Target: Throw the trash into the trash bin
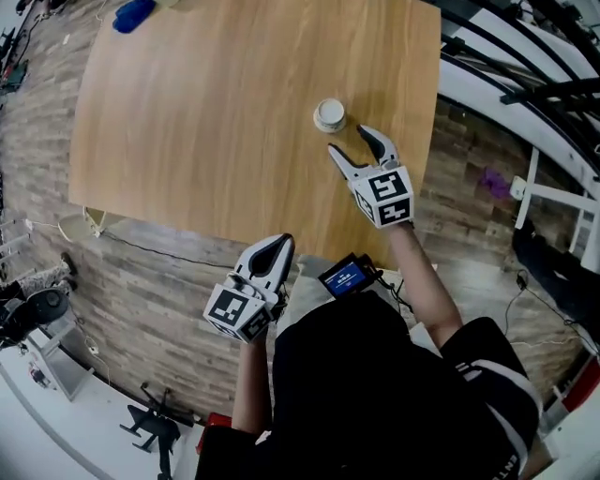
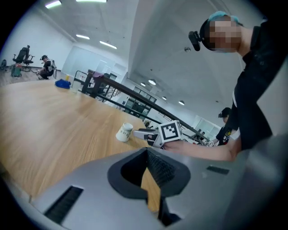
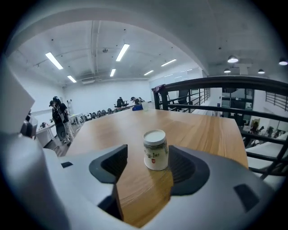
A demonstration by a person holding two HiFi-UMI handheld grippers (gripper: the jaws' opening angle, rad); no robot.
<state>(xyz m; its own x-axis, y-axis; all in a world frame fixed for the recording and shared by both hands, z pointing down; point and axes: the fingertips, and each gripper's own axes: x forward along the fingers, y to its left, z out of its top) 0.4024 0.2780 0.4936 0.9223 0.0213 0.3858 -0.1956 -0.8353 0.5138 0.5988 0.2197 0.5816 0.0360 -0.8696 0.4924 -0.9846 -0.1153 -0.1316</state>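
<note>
A white paper cup (image 1: pixel 329 114) stands upside down near the right edge of the wooden table (image 1: pixel 206 122). My right gripper (image 1: pixel 346 139) is open just short of it, one finger on either side of the line to the cup. In the right gripper view the cup (image 3: pixel 155 150) with its printed band sits at the mouth of the gripper (image 3: pixel 148 158), and neither pad touches it. My left gripper (image 1: pixel 277 246) hangs shut and empty beyond the table's near edge. In the left gripper view (image 2: pixel 146 150) the cup (image 2: pixel 124 132) and the right gripper (image 2: pixel 145 133) show ahead.
A blue object (image 1: pixel 133 14) lies at the table's far left corner. Black railings (image 1: pixel 525 56) and a white frame (image 1: pixel 553 192) run along the right, with a purple thing (image 1: pixel 492 181) on the floor. A small screen (image 1: pixel 345 277) hangs at the person's chest.
</note>
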